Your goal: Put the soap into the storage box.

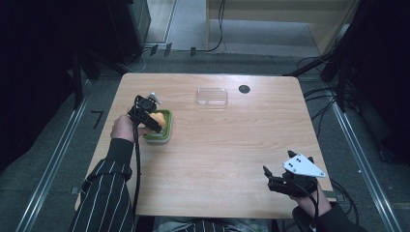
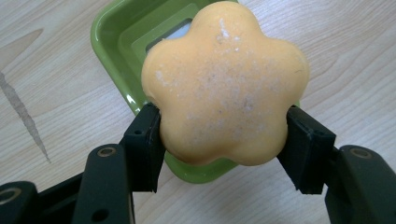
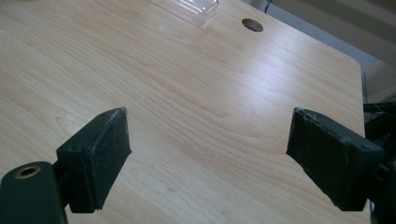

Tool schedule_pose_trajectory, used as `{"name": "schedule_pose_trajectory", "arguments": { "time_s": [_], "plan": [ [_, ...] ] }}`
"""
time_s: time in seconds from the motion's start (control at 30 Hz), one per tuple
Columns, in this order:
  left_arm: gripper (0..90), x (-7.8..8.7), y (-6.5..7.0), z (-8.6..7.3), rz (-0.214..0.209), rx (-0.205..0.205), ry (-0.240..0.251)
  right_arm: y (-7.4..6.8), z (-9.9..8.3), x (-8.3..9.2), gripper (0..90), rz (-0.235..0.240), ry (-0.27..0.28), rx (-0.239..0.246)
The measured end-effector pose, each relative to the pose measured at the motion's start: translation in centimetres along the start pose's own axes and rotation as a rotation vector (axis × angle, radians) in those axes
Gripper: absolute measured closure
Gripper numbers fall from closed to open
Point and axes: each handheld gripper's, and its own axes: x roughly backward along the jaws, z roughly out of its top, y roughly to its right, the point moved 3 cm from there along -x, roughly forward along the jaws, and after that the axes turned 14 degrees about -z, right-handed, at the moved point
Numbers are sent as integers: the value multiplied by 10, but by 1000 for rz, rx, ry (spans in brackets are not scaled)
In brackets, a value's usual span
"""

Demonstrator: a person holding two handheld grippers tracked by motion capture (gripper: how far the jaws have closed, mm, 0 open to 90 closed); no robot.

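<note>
At lower right of the high view, the right gripper (image 1: 279, 182) rests spread and empty. Farther, at centre left, the left gripper (image 1: 151, 122) pinches an orange flower-shaped soap bar (image 2: 224, 84), seemingly just above the green rectangular plastic dish (image 2: 116, 42).

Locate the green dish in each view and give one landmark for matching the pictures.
High view: green dish left of centre on the table, under the left gripper.
Left gripper view: top centre, behind the orange flower-shaped soap held in the jaws.
Right gripper view: not in it.
Shared landmark: clear plastic lid, seen in the high and right gripper views.
</note>
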Motion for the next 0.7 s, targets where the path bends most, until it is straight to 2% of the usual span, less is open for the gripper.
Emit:
{"name": "schedule_pose_trajectory", "arguments": {
  "time_s": [0.2,0.5,0.7],
  "plan": [
    [395,-7,-3,4,10,7,-20,0,0,0,137,-1,0,-1],
    [395,-16,-4,9,51,10,-48,0,0,0,137,-1,0,0],
    [394,-18,-5,9,59,20,-58,0,0,0,137,-1,1,1]
  ]
}}
